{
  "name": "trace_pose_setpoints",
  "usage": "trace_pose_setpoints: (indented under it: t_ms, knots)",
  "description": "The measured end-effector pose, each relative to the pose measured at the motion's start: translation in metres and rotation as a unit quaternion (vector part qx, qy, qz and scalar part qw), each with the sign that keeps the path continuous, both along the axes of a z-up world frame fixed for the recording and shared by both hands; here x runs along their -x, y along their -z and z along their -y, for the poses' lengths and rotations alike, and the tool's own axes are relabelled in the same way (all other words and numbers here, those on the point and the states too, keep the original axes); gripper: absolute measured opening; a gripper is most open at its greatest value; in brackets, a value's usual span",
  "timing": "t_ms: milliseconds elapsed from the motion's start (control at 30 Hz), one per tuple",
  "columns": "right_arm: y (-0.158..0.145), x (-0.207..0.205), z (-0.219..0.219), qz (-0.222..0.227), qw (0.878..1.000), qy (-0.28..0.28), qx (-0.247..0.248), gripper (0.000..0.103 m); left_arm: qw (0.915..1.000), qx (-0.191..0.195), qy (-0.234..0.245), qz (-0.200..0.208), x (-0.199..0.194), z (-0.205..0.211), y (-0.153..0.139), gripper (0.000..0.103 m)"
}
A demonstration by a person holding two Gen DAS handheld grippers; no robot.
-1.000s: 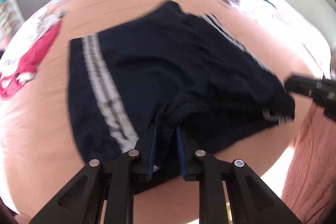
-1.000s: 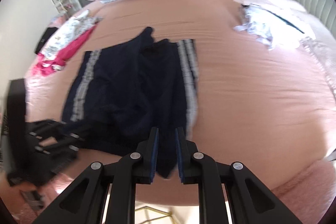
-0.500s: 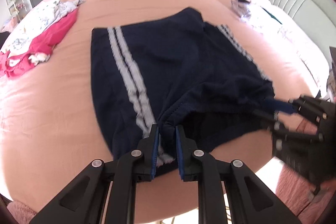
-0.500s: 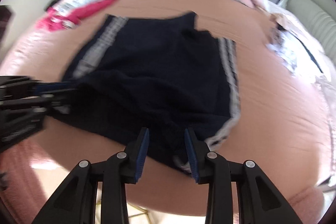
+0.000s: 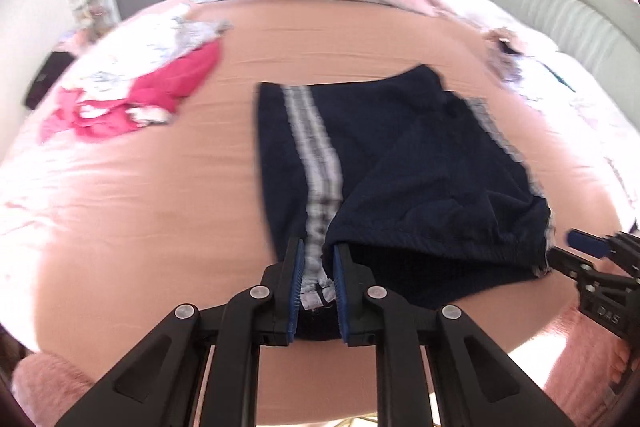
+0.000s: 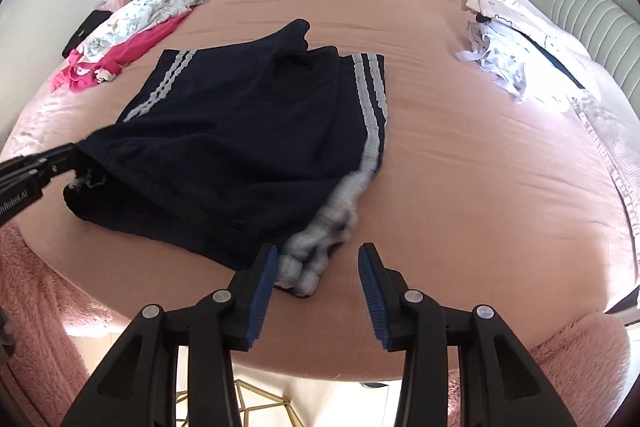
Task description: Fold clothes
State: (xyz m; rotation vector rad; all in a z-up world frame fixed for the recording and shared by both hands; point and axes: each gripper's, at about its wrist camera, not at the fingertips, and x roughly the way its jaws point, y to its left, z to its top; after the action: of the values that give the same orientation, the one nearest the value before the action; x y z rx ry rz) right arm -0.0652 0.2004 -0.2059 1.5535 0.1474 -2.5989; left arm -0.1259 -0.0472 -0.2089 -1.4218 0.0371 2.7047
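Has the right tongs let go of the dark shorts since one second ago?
Yes. The right tongs were shut on the shorts' waistband corner; now they stand open, and that striped corner lies on the pink sheet, between the fingers.

shorts (image 6: 240, 131): matt navy cloth, ribbed white stripes | sheet (image 6: 460, 147): smooth pink cloth

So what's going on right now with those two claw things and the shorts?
Left gripper shut on navy shorts at the waistband. Right gripper open, off the cloth. Shorts flat on bed. Nothing in the way.
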Motion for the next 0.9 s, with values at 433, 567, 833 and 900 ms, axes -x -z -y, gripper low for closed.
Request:
trace_pose_setpoints:
  t_ms: [433, 567, 833, 900]
  knots:
    - [-0.020, -0.005, 0.019, -0.036, 0.997, -0.062, 0.030, 0.041, 0.9961, -0.068, 0.007, 0.056, -0.009, 0.015, 0.018, 0.014]
    - [0.002, 0.008, 0.036, 0.003, 0.996, -0.087, 0.003, 0.042, 0.9966, -0.059, 0.022, 0.054, -0.021, 0.015, 0.012, 0.020]
    - [0.003, -0.001, 0.027, -0.011, 0.997, -0.079, -0.021, 0.024, 0.9979, -0.023, 0.021, 0.058, -0.021, 0.014, 0.022, 0.046]
    - [0.006, 0.004, 0.015, 0.000, 0.999, -0.050, -0.009, 0.021, 0.9980, -0.021, 0.014, 0.059, -0.019, 0.014, 0.023, 0.046]
